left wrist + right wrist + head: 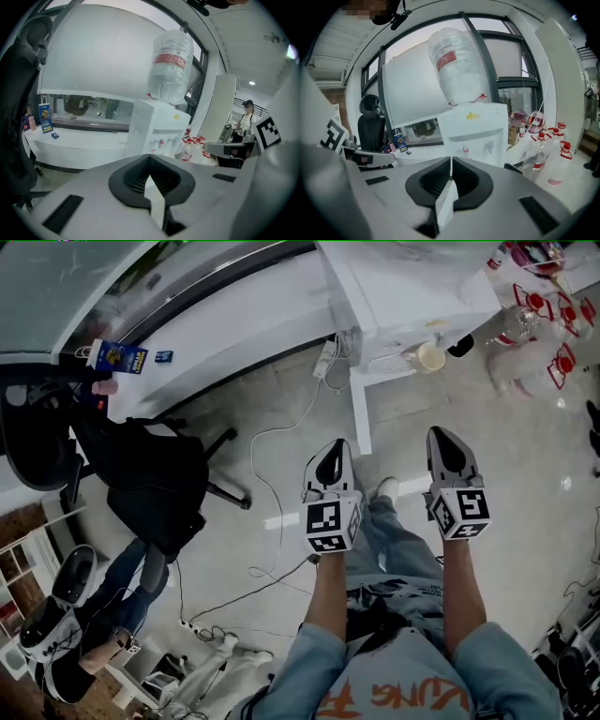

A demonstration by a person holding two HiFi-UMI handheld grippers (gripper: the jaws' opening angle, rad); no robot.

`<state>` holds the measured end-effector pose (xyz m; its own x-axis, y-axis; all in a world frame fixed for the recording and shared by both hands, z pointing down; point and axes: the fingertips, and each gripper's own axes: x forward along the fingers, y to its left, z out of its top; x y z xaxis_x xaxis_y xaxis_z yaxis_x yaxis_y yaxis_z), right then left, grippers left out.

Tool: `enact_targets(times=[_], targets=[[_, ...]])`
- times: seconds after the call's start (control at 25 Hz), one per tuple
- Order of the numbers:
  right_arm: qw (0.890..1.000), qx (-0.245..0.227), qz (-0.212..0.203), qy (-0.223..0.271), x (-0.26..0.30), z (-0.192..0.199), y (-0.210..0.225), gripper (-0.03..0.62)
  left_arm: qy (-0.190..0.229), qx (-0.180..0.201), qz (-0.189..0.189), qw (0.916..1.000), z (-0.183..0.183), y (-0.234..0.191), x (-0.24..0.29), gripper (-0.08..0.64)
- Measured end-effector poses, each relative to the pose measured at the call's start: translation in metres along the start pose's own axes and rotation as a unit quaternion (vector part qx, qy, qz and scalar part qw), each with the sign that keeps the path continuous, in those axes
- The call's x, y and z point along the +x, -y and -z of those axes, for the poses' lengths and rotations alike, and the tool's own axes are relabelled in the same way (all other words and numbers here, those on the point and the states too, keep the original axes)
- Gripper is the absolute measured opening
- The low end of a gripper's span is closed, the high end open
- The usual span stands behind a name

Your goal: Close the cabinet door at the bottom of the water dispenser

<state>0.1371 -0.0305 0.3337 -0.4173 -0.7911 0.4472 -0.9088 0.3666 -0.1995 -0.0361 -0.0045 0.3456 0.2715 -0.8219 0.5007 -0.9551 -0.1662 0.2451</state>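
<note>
The water dispenser [480, 126] in front of me is a white upright box with a yellow mark on its front and two small taps [466, 150]. A clear bottle [457, 65] with a red label stands upside down on top. Seen from above, its white cabinet door [360, 413] stands open, edge-on, swung out over the floor towards me.

Both are pale grey shells with black ribbed pads [136, 180]; the left gripper [335, 444] and right gripper [442, 433] each carry a black-and-white marker cube [330, 524]. The person's wearing a light blue shirt [305, 662] with orange lettering [394, 697], plus jeans [398, 545].
</note>
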Motion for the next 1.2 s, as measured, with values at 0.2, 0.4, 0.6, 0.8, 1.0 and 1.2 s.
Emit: enact_targets(times=[0.2,0.4,0.6,0.8,1.0,1.2], targets=[[0.999,-0.021,-0.021,-0.039,0.013,0.037,-0.009,0.031,-0.021,-0.007,-0.003,0.9998,0.033,-0.010,0.015,0.011],[0.996,-0.033,-0.046,-0.068,0.032,0.072,-0.017,0.031,-0.038,-0.005,-0.003,0.9992,0.064,-0.020,0.029,0.011],[0.991,-0.041,-0.068,-0.103,0.044,0.114,-0.027,0.031,-0.059,-0.003,0.002,0.9983,0.103,-0.030,0.035,0.011],[0.989,-0.029,-0.082,-0.122,0.058,0.145,-0.037,0.032,-0.082,-0.027,-0.019,0.9961,0.147,-0.049,0.041,0.011],[0.987,-0.027,-0.083,-0.138,0.074,0.180,-0.041,0.032,-0.101,-0.035,-0.019,0.9941,0.185,-0.056,0.046,0.011],[0.982,-0.022,-0.088,-0.164,0.084,0.217,-0.047,0.032,-0.110,-0.038,-0.018,0.9931,0.212,-0.067,0.055,0.011]])
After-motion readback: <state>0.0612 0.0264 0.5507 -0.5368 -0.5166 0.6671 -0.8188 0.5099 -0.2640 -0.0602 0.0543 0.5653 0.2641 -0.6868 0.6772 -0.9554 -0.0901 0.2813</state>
